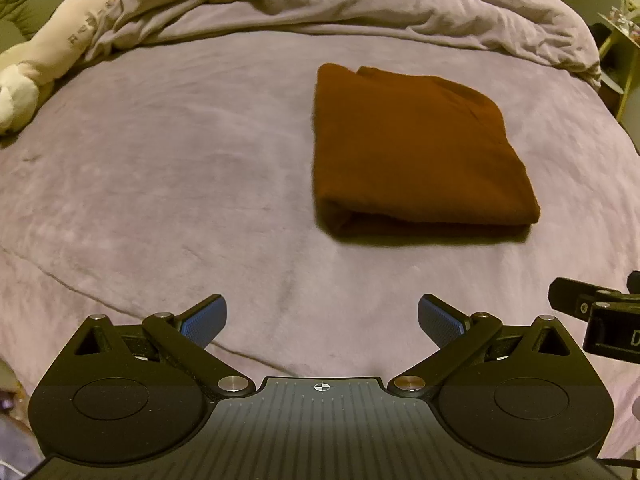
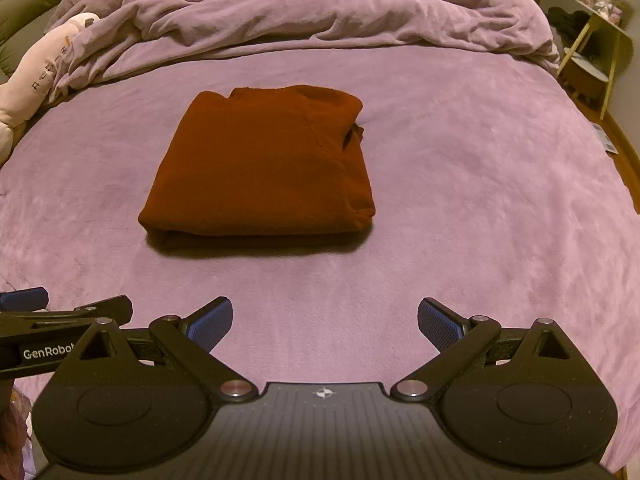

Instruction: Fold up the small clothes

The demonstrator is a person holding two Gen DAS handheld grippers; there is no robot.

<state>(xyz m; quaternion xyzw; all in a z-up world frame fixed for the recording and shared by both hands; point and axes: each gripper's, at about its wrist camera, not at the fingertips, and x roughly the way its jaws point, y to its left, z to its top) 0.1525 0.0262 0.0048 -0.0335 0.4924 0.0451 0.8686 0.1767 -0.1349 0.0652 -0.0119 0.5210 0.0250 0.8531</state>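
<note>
Left wrist view: the left gripper (image 1: 322, 322) is held above the near part of the bed (image 1: 160, 184), jaws spread wide, blue pads (image 1: 204, 320) facing inward, nothing between them; the folded rust-brown garment (image 1: 416, 148) lies flat on the purple bedspread, ahead and to the right of the gripper, well apart from the fingertips; its thick folded edge faces the camera; a rumpled purple duvet (image 1: 360, 4) is bunched along the far side of the bed; a cream plush toy (image 1: 60, 44) lies at the far left edge; part of the right gripper (image 1: 600, 316) enters at the right margin.

Right wrist view: the right gripper (image 2: 324, 322) is likewise fully open and holds nothing; the garment (image 2: 264, 164) lies ahead and slightly left of centre, a compact rectangle with layers stacked, its right side bulging where fabric is tucked under; the left gripper (image 2: 60, 320) shows at the left margin, beside the right one; a small yellow side table (image 2: 600, 44) stands off the bed at far right.
</note>
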